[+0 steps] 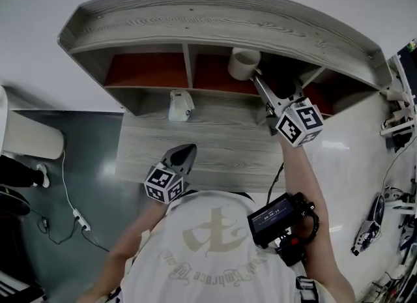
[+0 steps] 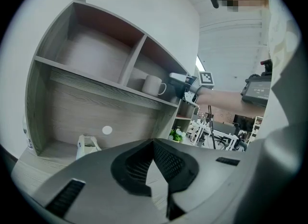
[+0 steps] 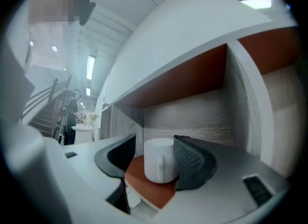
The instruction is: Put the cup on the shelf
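Note:
A white cup (image 1: 242, 64) with a handle stands upright on the red floor of the upper middle compartment of the grey wooden shelf (image 1: 221, 21). My right gripper (image 1: 251, 73) reaches into that compartment. In the right gripper view the cup (image 3: 159, 160) stands between the jaws of the right gripper (image 3: 155, 141). The right pad (image 3: 190, 158) lies against the cup's side, while a gap shows at the left jaw. The left gripper view has the cup (image 2: 153, 85) far off on the shelf board. My left gripper (image 1: 184, 150) hovers low over the desk, its tips together and holding nothing.
A small white holder (image 1: 180, 106) sits on the desk (image 1: 215, 152) under the shelf's left compartment. Cables and a power strip (image 1: 71, 214) lie on the floor at the left. Tools and clutter (image 1: 391, 210) crowd the right side. A black device (image 1: 277, 217) is strapped to the right forearm.

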{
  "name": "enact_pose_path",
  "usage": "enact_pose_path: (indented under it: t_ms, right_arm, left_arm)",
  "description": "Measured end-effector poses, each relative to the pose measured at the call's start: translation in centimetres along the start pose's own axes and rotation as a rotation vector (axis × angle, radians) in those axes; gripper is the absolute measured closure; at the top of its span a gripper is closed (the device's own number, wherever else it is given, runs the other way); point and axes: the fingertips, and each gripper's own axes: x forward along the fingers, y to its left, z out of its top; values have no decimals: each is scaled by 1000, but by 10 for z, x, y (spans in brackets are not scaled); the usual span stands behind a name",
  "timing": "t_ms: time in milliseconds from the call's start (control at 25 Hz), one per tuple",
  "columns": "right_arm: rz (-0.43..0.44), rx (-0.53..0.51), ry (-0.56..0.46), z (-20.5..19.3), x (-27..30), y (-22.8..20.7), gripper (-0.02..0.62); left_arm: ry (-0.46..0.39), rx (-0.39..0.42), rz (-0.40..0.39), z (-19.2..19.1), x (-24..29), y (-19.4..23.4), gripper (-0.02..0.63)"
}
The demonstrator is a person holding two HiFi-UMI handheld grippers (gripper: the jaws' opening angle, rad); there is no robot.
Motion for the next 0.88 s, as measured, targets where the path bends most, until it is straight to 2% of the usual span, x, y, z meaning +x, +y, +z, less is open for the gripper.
enact_pose_path:
  t_ms: [320, 400, 440, 520, 600, 680, 720, 800, 880]
  right_arm:
    - [6, 25, -35, -3, -34, -2, 425]
    - [10, 36, -36, -8, -42, -2, 432]
    - [11, 40, -34, -11, -46, -1, 457]
    - [10, 45, -27, -16, -55, -1, 462]
    - [5, 49, -20, -21, -63, -2, 501]
    - [-5, 57, -15, -24, -70, -3, 511]
    - [-9, 60, -14, -26, -74, -3, 539]
    - [-13, 66, -10, -29, -80, -3, 547]
    - [-14, 77, -3, -34, -87, -3, 589]
  left_arm:
    - [1, 11, -52, 4, 14, -11, 604]
    - [1, 14, -61, 5, 16, -14, 604]
    - [0, 15, -64, 6, 16, -15, 604]
    - [-2, 16, -70, 7, 17, -18, 604]
    - [-3, 19, -73, 9, 18, -19, 604]
    - [-5, 22, -75, 10, 19, -20, 604]
    - [-5, 23, -75, 10, 18, -21, 604]
    - [-7, 25, -75, 11, 18, -22, 604]
    - [-10, 28, -75, 13, 17, -24, 604]
